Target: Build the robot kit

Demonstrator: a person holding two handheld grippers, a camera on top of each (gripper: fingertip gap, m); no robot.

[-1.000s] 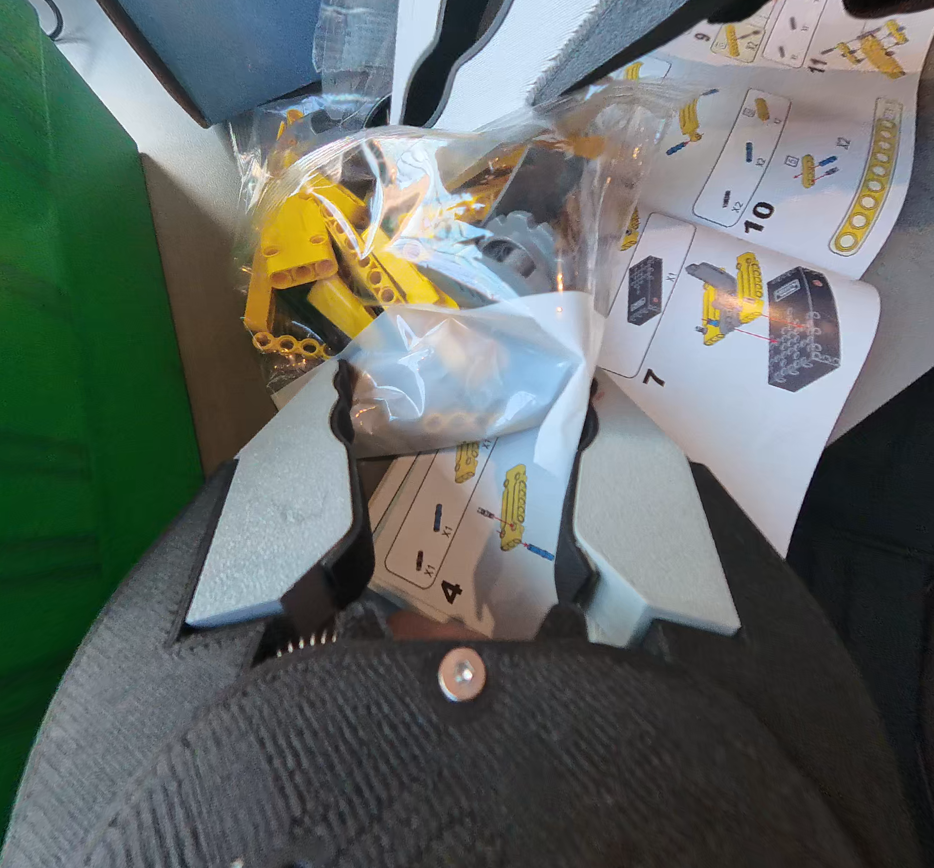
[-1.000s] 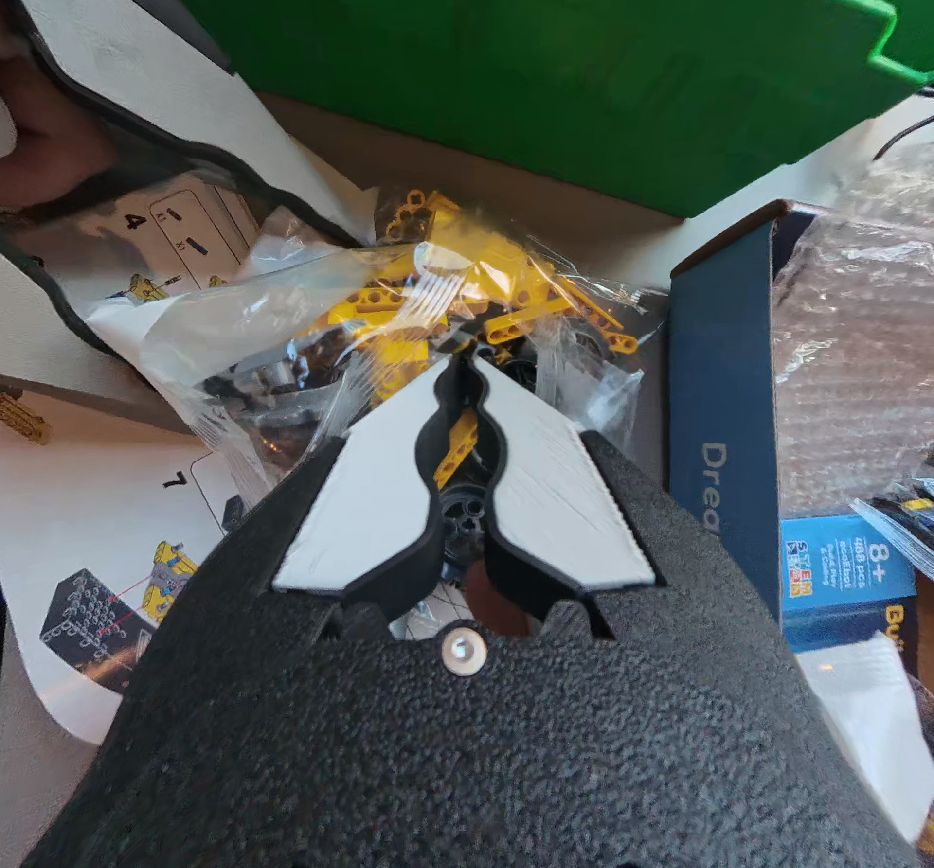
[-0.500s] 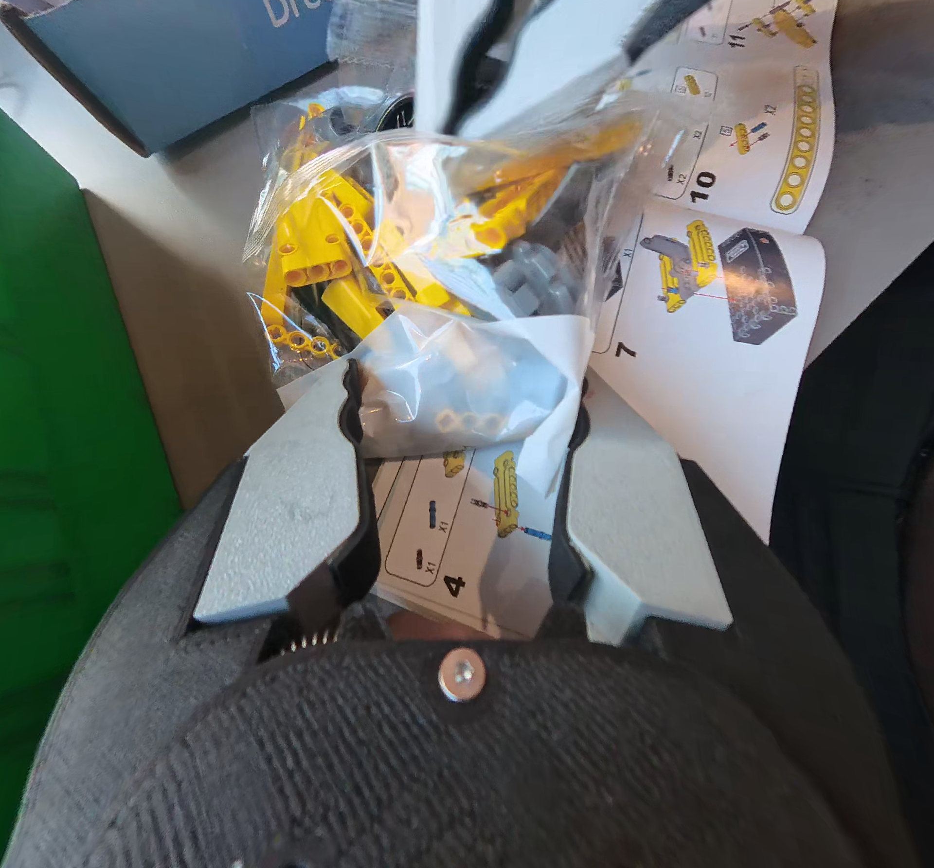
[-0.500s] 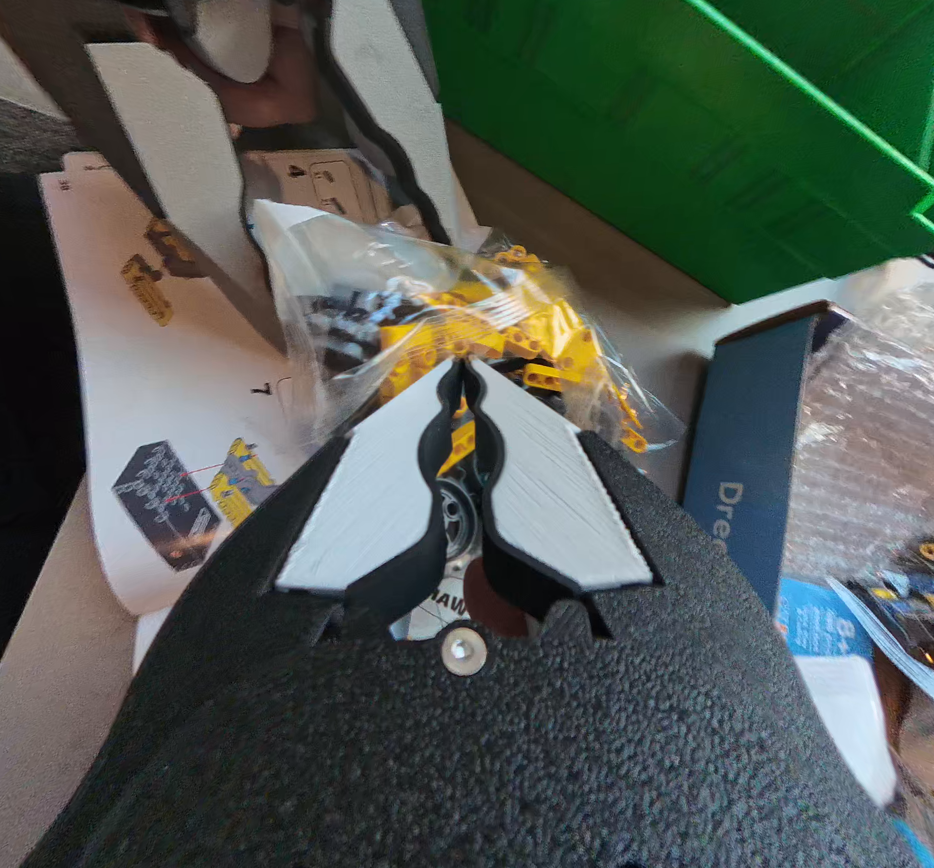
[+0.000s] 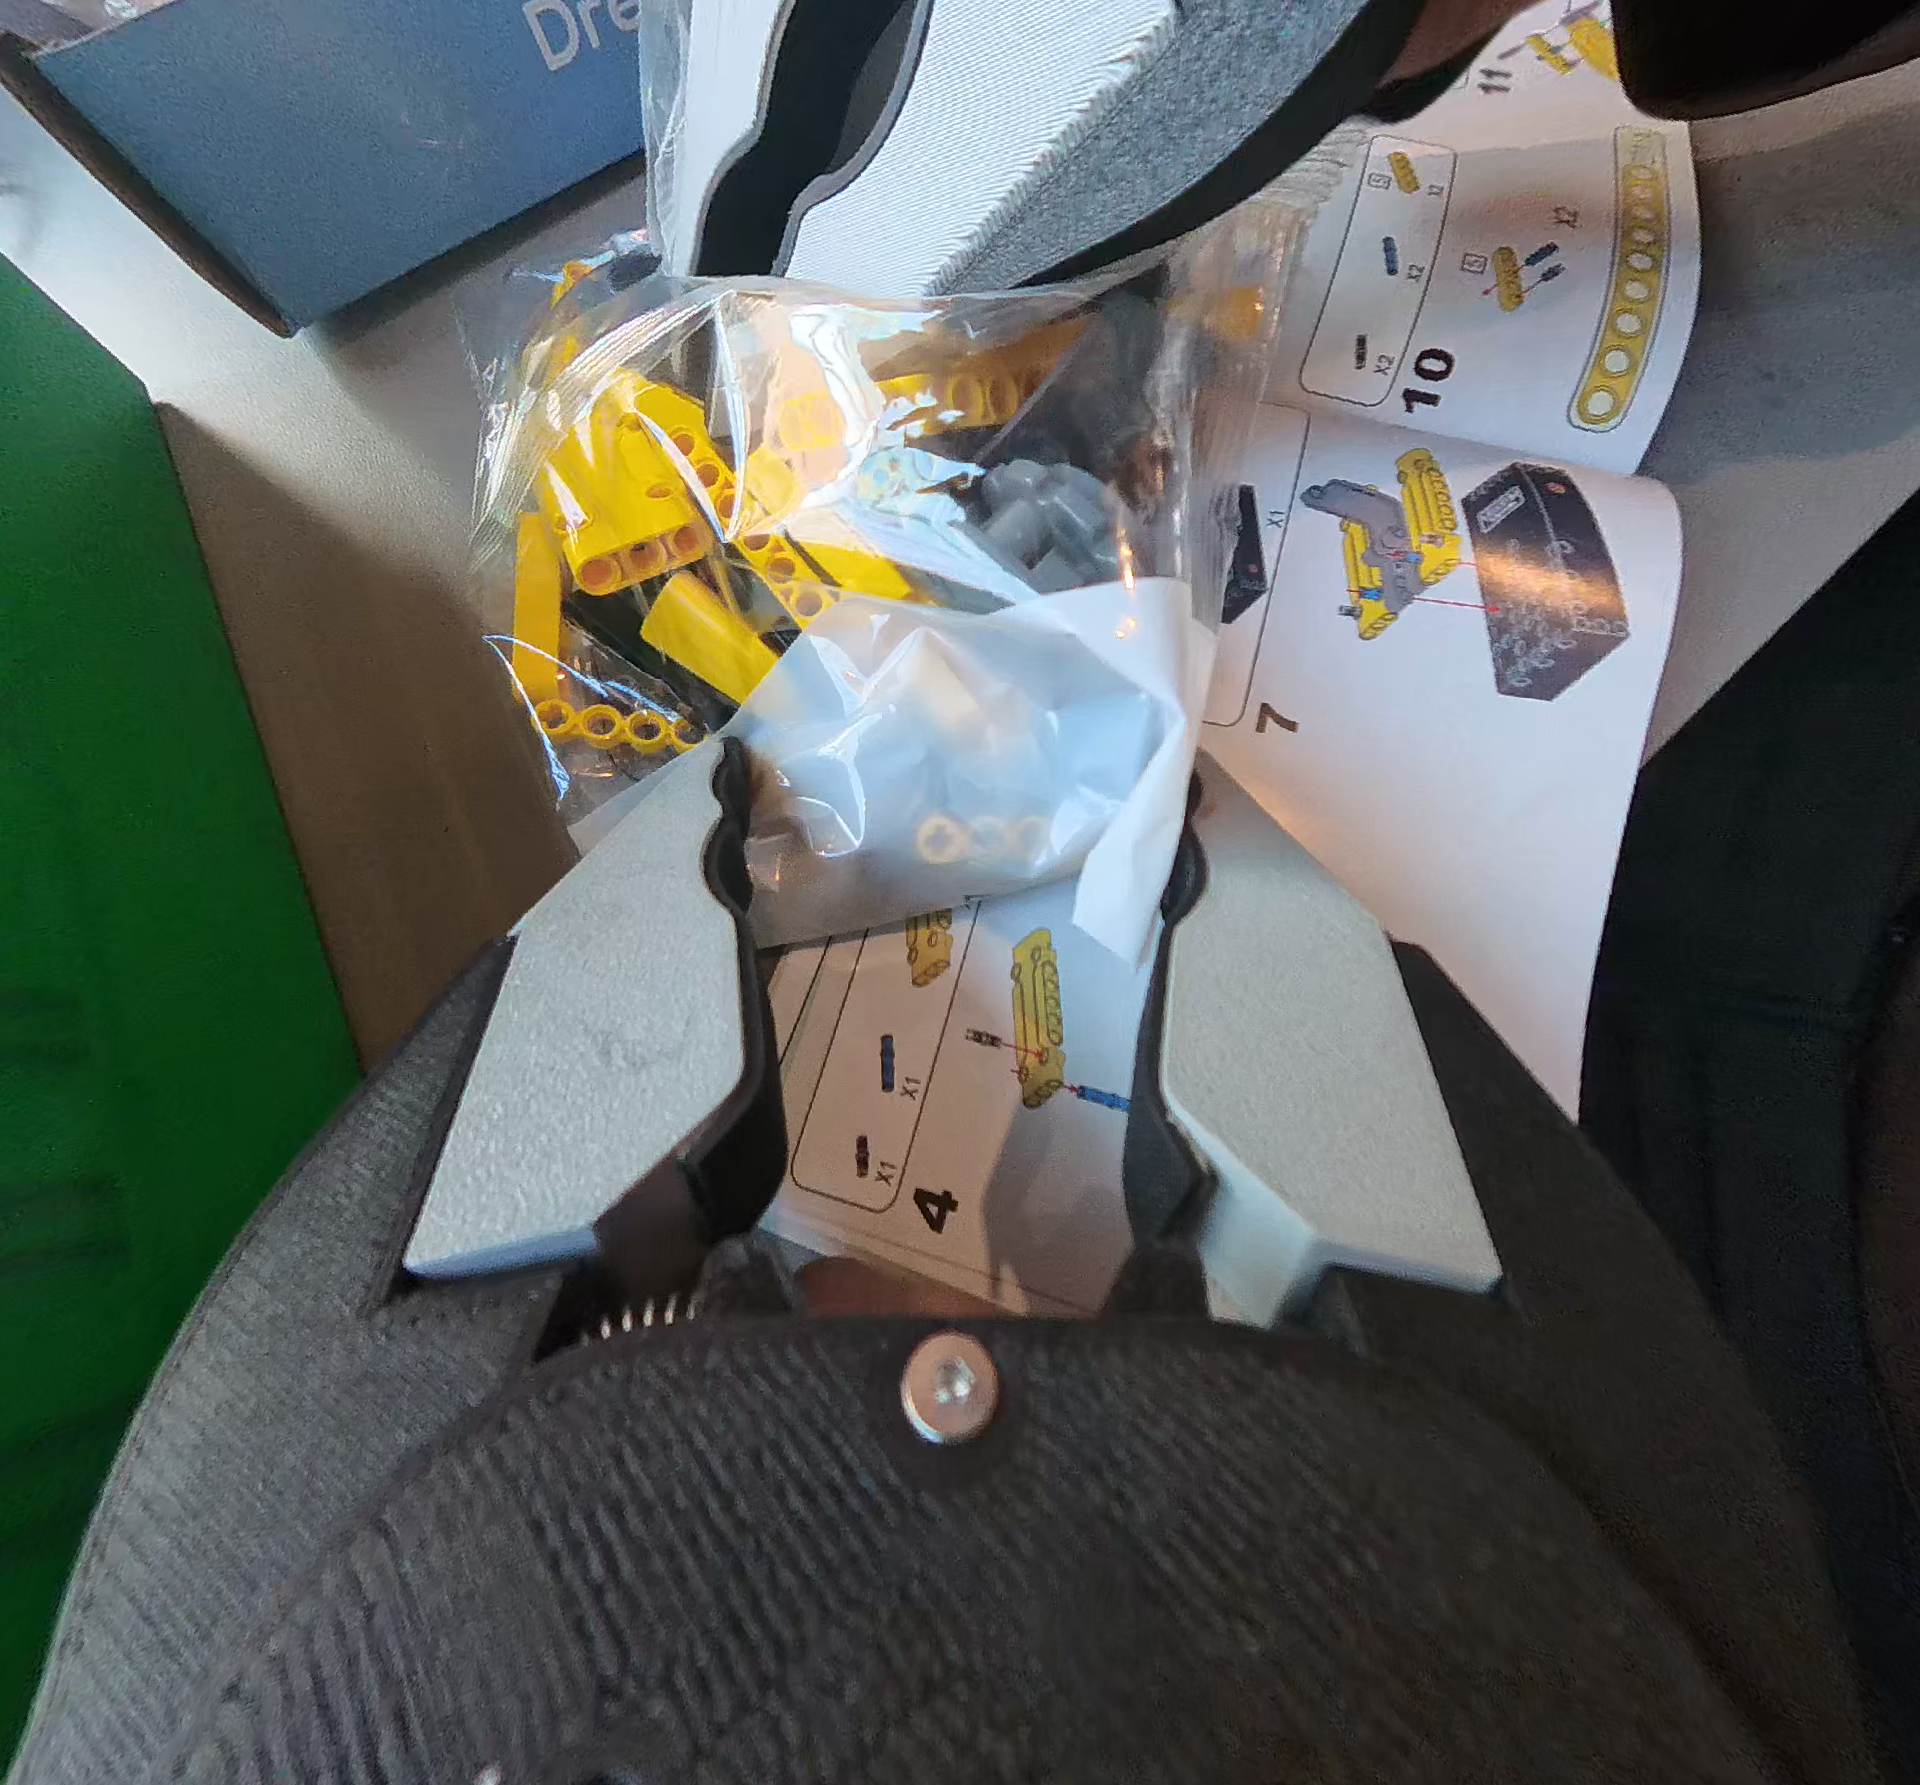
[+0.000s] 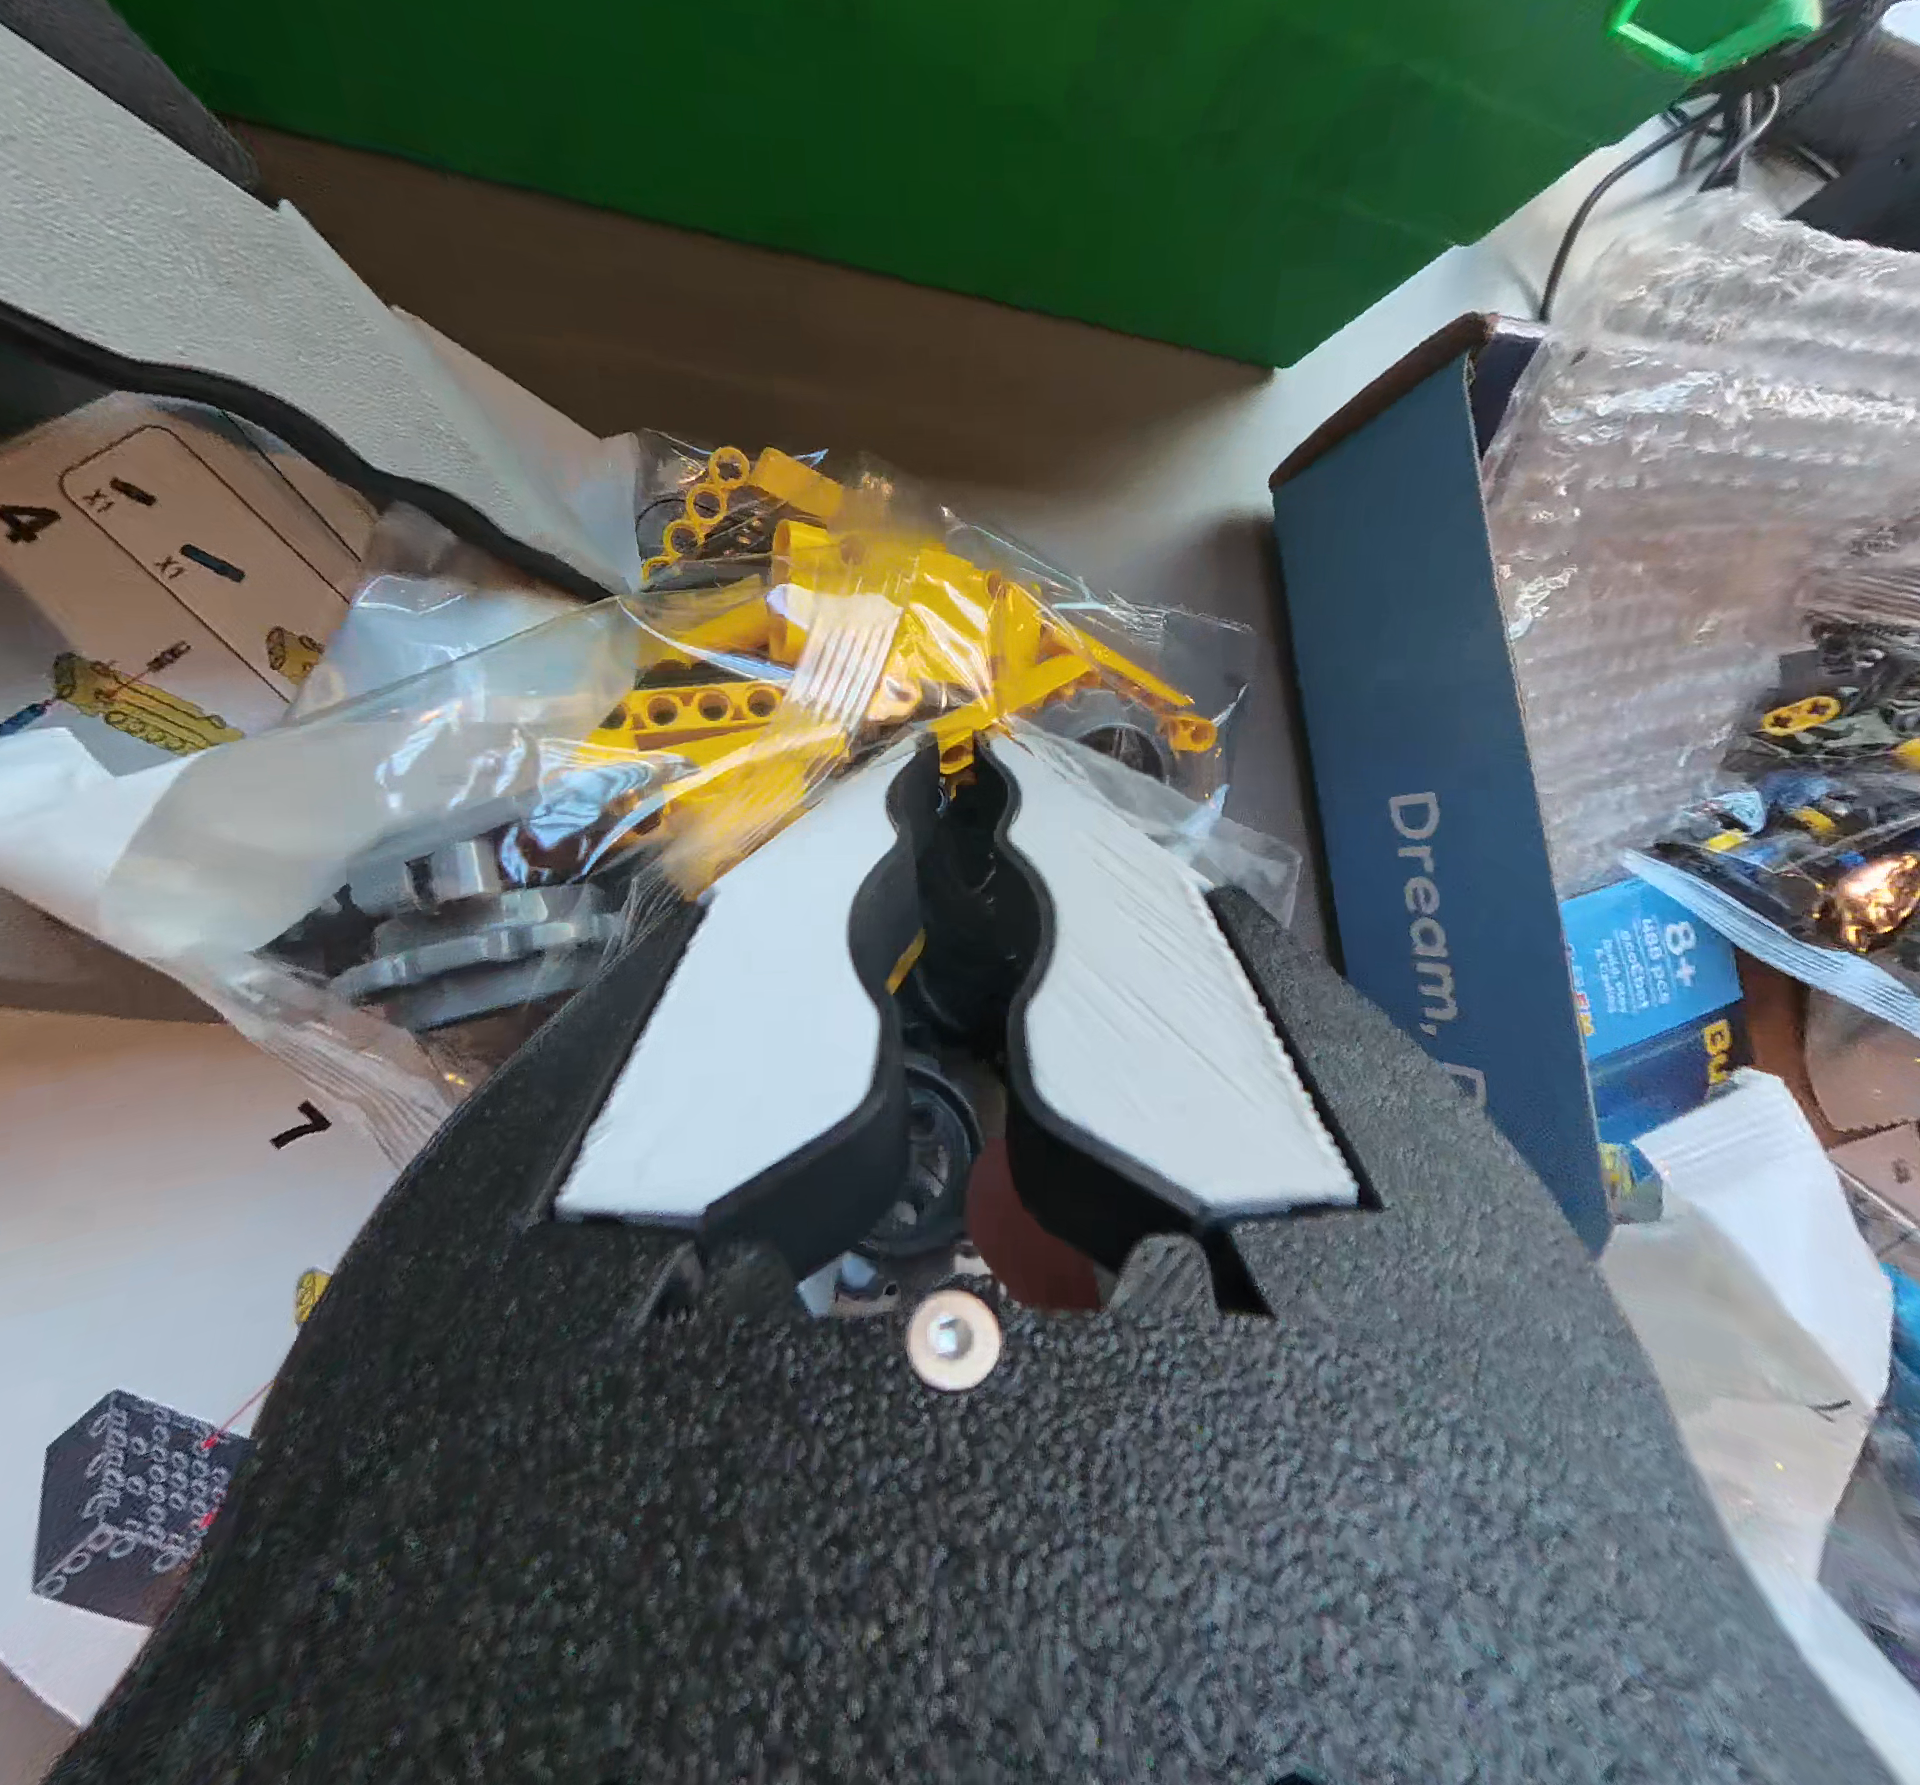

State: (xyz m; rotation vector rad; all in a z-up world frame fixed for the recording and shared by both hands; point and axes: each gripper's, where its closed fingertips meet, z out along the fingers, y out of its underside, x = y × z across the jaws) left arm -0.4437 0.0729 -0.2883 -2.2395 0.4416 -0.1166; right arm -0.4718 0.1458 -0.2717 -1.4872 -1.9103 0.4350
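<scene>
A clear plastic bag (image 5: 831, 488) of yellow, grey and black building pieces hangs between my two grippers. My left gripper (image 5: 951, 790) is shut on the bag's bunched white end, its jaws held wide by the bulk. My right gripper (image 6: 961, 748) is shut on the opposite edge of the bag (image 6: 831, 655), jaws nearly together. The right gripper also shows at the top of the left wrist view (image 5: 743, 265), pinching the bag from above. One finger of the left gripper (image 6: 208, 281) shows at the upper left of the right wrist view.
An open instruction booklet (image 5: 1455, 800) lies under the bag, also in the right wrist view (image 6: 156, 1216). A blue carton (image 6: 1423, 800) holds bubble wrap (image 6: 1683, 488) and another bag of parts (image 6: 1818, 800). A green bin (image 6: 935, 73) stands close behind. A dark sleeve (image 5: 1766, 904) is at right.
Both grippers kept their hold on the bag. The right gripper tilted up half a second ago and has swung back down, and the bag has turned a little with it.
</scene>
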